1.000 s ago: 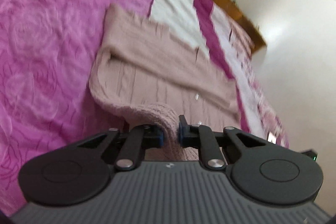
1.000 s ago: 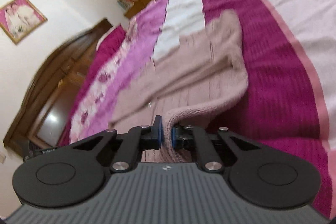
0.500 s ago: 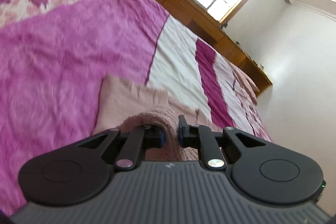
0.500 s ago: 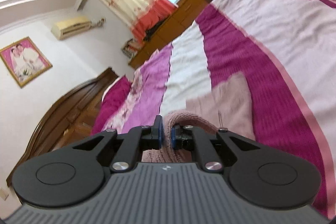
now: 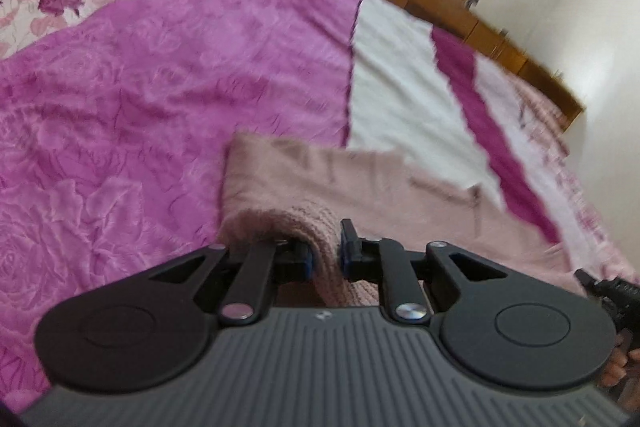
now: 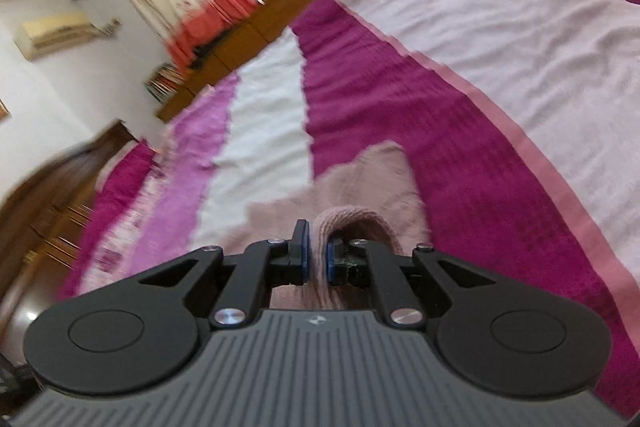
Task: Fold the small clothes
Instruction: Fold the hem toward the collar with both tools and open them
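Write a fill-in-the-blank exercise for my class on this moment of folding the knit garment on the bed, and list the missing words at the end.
1. Both grippers are closed on the same pink knit ______.
2. The left gripper pinches a fold of the garment, which lies on a ______ in pink and magenta.
3. The right gripper is ______ on the knit fabric, not open.
4. In the right wrist view, a white air conditioner is mounted on the ______.

Missing words: garment; bedspread; shut; wall
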The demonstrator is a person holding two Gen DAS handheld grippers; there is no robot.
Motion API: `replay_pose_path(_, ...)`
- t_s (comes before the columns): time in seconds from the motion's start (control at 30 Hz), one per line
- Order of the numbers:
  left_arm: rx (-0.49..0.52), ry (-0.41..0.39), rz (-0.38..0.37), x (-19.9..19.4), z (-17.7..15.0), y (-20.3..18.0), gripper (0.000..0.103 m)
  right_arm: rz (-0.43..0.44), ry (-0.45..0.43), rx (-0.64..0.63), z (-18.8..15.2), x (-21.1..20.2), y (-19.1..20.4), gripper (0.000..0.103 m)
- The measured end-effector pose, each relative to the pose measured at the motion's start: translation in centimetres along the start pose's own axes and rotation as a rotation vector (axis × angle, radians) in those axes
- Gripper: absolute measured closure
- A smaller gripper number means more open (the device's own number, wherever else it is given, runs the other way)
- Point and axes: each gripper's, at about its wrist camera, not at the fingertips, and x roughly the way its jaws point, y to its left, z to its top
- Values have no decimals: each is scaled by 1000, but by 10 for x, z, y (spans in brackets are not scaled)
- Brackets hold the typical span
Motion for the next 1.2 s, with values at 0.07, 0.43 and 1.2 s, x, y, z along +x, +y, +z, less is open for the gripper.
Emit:
replay_pose_path(0.07, 9, 15, 53, 9, -4, 4, 85, -33, 22, -25, -6, 9, -3, 94)
replay_pose_path(0.43, 44, 57, 135, 15, -14, 1, 77, -86, 80, -102, -17, 12, 1, 74)
replay_pose_path(1.2, 184, 210, 208, -19, -27, -27, 26, -132, 32, -156, -43, -72, 23, 36)
